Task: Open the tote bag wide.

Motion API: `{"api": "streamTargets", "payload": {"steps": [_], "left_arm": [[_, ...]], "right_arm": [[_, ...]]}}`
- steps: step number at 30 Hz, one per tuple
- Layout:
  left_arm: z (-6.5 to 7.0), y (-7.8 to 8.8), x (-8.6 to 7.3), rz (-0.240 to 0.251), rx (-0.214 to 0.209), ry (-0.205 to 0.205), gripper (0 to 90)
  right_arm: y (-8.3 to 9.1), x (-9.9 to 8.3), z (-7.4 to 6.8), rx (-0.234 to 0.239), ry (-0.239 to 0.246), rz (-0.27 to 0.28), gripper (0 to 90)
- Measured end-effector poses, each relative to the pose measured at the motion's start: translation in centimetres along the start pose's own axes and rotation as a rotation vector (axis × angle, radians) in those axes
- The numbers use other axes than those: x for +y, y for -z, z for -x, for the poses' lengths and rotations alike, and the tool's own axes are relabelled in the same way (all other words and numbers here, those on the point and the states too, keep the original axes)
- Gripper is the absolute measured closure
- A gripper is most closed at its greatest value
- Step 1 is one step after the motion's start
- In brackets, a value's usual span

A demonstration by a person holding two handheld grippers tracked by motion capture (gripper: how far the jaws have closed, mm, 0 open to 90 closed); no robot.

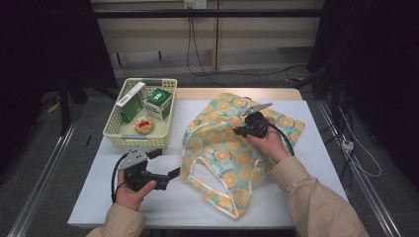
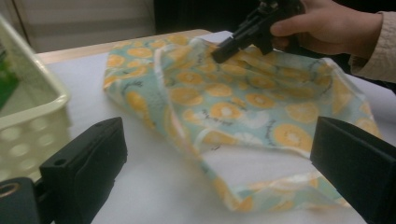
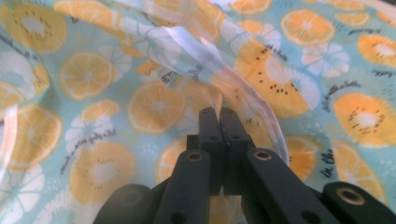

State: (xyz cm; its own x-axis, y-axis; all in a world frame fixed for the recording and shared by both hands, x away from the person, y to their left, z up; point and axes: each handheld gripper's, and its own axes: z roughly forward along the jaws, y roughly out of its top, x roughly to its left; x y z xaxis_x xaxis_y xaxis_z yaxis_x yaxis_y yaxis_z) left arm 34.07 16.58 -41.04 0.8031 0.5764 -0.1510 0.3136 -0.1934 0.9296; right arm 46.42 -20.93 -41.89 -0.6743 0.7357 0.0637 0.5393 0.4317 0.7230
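A cloth bag printed with orange slices on pale blue lies crumpled on the white table top. Its handle loops trail toward the near edge. My right gripper reaches down onto the bag's upper middle. In the right gripper view its jaws are shut, pinching a fold of the bag by a whitish hem. My left gripper hovers just left of the bag, open, with nothing between its jaws. In the left gripper view, the bag lies ahead of the wide-open left gripper, apart from it, with the right gripper beyond.
A pale yellow plastic basket stands at the table's far left, also seen as the basket in the left gripper view. It holds two green boxes and a small round red item. Bare table lies in front of the left hand.
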Motion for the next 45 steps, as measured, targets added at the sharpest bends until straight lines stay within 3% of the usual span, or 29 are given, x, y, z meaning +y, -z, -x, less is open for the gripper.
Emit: {"api": "streamTargets", "payload": {"steps": [3, 7, 8, 11, 12, 14, 16, 19, 25, 26, 27, 32, 33, 35, 36, 38, 41, 43, 45], "left_arm": [[0.7, -1.3, 0.8, -0.019, -0.014, -0.029, 3.6], [1.3, -3.5, 1.7, -0.033, -0.034, -0.006, 8.7], [1.4, -4.1, 1.9, -0.038, -0.032, 0.003, 14.1], [1.4, -6.2, 1.9, -0.097, -0.017, -0.038, 41.3], [1.3, -7.0, 1.7, -0.119, -0.011, -0.034, 49.5], [0.9, -8.5, 1.1, -0.166, 0.006, -0.025, 58.7], [0.3, -9.7, 0.5, -0.220, 0.049, -0.048, 65.8], [-0.3, -11.1, -0.2, -0.270, 0.081, -0.022, 73.6], [-1.2, -12.3, -0.7, -0.327, 0.131, -0.003, 79.4], [-1.3, -12.5, -0.7, -0.333, 0.162, -0.013, 80.1], [-1.5, -12.4, -0.8, -0.343, 0.141, -0.003, 80.3], [-1.8, -12.4, -0.7, -0.359, 0.170, 0.005, 82.2], [-1.9, -12.3, -0.6, -0.361, 0.207, -0.004, 82.6], [-2.2, -12.1, -0.4, -0.383, 0.199, -0.006, 83.5], [-2.3, -12.1, -0.5, -0.371, 0.203, 0.015, 84.0], [-2.4, -12.0, -0.6, -0.375, 0.195, 0.008, 84.9], [-2.6, -11.9, -0.8, -0.355, 0.193, 0.029, 85.5], [-2.6, -11.9, -0.8, -0.350, 0.184, 0.053, 85.6], [-2.7, -11.9, -0.8, -0.340, 0.181, 0.060, 85.6]], "right_arm": [[0.4, 0.7, 0.1, 0.004, -0.018, 0.023, 90.0], [0.7, 1.4, -0.2, -0.008, -0.004, 0.016, 90.0], [0.7, 1.6, -0.3, -0.008, 0.001, 0.013, 90.0], [0.5, 1.7, -0.5, -0.010, 0.009, 0.010, 90.0], [0.5, 1.7, -0.5, -0.009, 0.006, 0.011, 90.0], [0.5, 1.7, -0.5, -0.008, 0.006, 0.006, 90.0], [0.7, 1.6, -0.3, -0.005, 0.006, 0.006, 90.0], [1.2, 1.7, 0.0, -0.006, 0.002, 0.011, 90.0], [2.7, 2.4, 0.8, -0.021, 0.001, 0.033, 90.0], [2.8, 2.5, 1.0, -0.021, -0.006, 0.038, 90.0], [2.9, 2.5, 1.2, -0.021, -0.011, 0.042, 90.0], [3.1, 2.4, 1.9, -0.031, -0.024, 0.040, 90.0], [3.1, 2.3, 2.0, -0.032, -0.027, 0.039, 90.0], [3.4, 2.3, 2.2, -0.038, -0.026, 0.035, 90.0], [3.5, 2.3, 2.2, -0.043, -0.024, 0.035, 90.0], [3.9, 2.3, 2.4, -0.056, -0.019, 0.030, 90.0], [4.4, 2.0, 3.0, -0.072, -0.027, 0.026, 90.0], [4.5, 1.9, 3.2, -0.061, -0.049, 0.040, 90.0], [4.5, 1.9, 2.9, -0.061, -0.034, 0.035, 90.0]]}}
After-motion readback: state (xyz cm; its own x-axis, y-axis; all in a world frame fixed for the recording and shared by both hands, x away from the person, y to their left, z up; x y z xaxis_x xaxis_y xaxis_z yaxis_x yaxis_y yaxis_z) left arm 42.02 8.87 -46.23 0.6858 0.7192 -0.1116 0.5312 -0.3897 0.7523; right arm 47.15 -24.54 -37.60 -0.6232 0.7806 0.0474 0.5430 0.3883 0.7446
